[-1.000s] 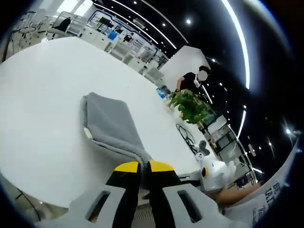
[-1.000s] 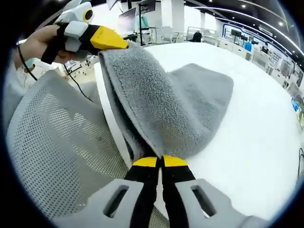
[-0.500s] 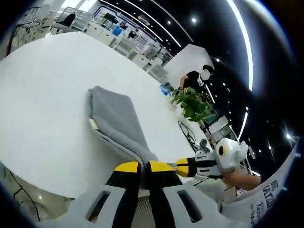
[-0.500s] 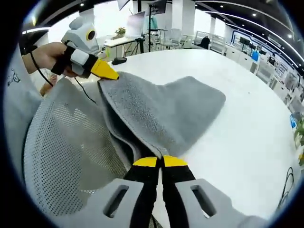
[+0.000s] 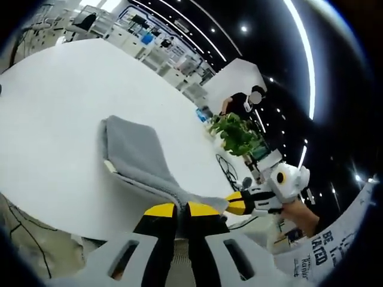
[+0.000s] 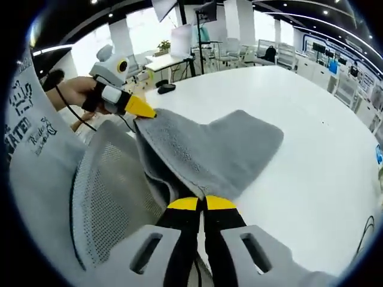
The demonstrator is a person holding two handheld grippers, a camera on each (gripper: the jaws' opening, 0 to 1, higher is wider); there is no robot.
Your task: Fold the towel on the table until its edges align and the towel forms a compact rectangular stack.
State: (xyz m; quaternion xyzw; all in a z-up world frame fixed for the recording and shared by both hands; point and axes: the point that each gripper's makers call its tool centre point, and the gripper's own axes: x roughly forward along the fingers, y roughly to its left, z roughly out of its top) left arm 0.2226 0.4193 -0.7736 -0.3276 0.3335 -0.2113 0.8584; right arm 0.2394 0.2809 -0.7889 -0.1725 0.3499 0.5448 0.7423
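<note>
Grey towel [image 6: 215, 152] hangs stretched between your left gripper [image 5: 179, 210] and right gripper [image 6: 200, 204], each pinching a near corner; its far half rests on the white table [image 6: 311, 179]. You've drawn the corners apart, ready to fold forward.

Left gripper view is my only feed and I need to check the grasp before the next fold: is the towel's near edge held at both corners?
Observer: Yes. In the right gripper view, the right gripper is shut on one corner of the gray towel, and the left gripper pinches the other.
Operator: Is anything under that lifted edge?
Observer: A gray mesh chair back sits just below it, off the table edge.
Operator: Does the far end lie flat?
Observer: It rests on the table, with its far corners rounded.
</note>
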